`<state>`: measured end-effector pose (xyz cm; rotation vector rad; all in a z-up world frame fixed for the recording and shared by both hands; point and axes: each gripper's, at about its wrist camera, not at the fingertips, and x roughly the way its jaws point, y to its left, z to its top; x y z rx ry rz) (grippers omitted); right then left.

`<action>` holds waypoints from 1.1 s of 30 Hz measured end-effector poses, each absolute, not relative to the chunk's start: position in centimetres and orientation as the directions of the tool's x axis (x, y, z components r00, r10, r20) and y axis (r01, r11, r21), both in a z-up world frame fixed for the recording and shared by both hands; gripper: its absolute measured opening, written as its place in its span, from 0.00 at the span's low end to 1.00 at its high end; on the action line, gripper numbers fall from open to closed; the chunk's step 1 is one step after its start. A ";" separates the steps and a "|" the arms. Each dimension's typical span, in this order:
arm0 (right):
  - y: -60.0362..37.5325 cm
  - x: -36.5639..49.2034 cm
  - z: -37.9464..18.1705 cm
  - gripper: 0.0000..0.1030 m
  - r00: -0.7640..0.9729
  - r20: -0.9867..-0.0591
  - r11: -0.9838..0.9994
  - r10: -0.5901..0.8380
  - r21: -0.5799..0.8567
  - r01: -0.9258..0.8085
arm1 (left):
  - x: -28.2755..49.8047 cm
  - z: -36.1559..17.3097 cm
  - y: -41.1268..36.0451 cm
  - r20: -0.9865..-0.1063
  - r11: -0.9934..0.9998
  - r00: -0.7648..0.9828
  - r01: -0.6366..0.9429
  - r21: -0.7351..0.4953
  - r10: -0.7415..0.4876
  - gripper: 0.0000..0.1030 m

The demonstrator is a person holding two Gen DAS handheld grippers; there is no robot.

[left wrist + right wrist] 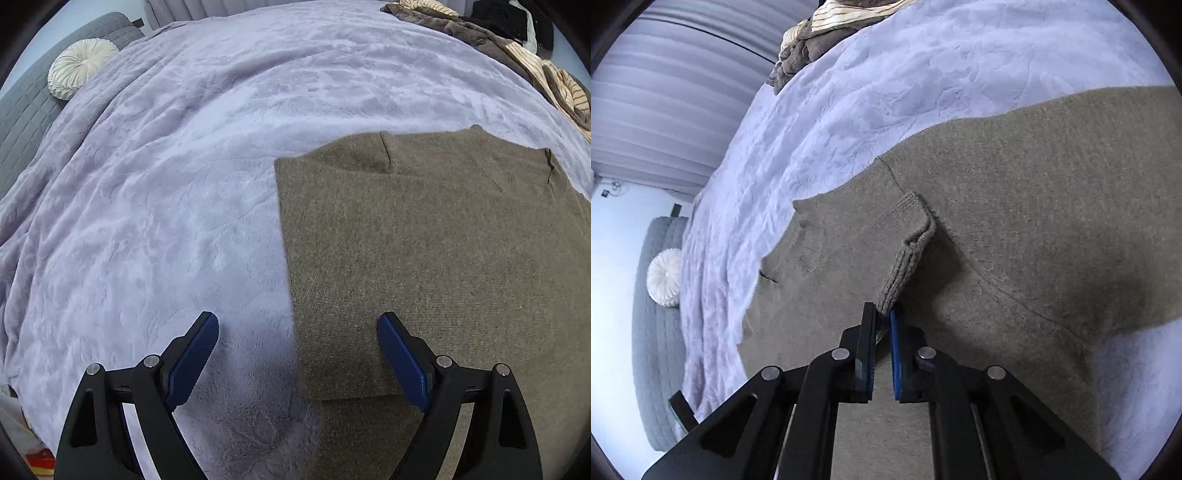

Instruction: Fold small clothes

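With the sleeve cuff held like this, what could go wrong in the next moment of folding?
1. The right hand-held gripper pinches only the tip of the ribbed cuff; it may slip out.
2. Pulling could drag the brown sweater across the plush blanket and spoil the fold.
3. The left hand-held gripper is open and holds nothing down.

We see a matt, fuzzy knitted olive sweater (436, 258) with ribbed cuff (908, 254) on a plush, crushed-pile lilac blanket (184, 166); gripper fingers (195, 354) are matt black plastic, blue-padded.
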<state>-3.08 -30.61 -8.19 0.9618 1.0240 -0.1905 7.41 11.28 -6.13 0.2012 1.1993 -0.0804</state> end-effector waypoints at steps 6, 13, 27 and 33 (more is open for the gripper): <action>-32.5 -6.1 -10.3 0.02 0.530 -0.789 0.506 0.311 0.610 0.611 | 6.5 -5.2 11.0 -0.939 0.984 0.343 0.163 0.077 0.017 0.86; -33.8 -11.1 -8.9 0.31 0.547 -0.750 0.488 0.372 0.659 0.572 | 3.7 -3.0 6.7 -0.946 0.967 0.314 0.253 0.009 -0.073 0.86; -40.0 -19.2 -8.3 0.39 0.604 -0.753 0.376 0.261 0.656 0.655 | -2.7 -2.8 -7.3 -0.960 0.859 0.180 0.503 -0.098 -0.215 0.86; -46.6 -24.8 -7.9 0.40 0.648 -0.755 0.242 0.094 0.649 0.721 | -3.9 -2.4 -12.0 -0.954 0.822 0.152 0.553 -0.135 -0.259 0.86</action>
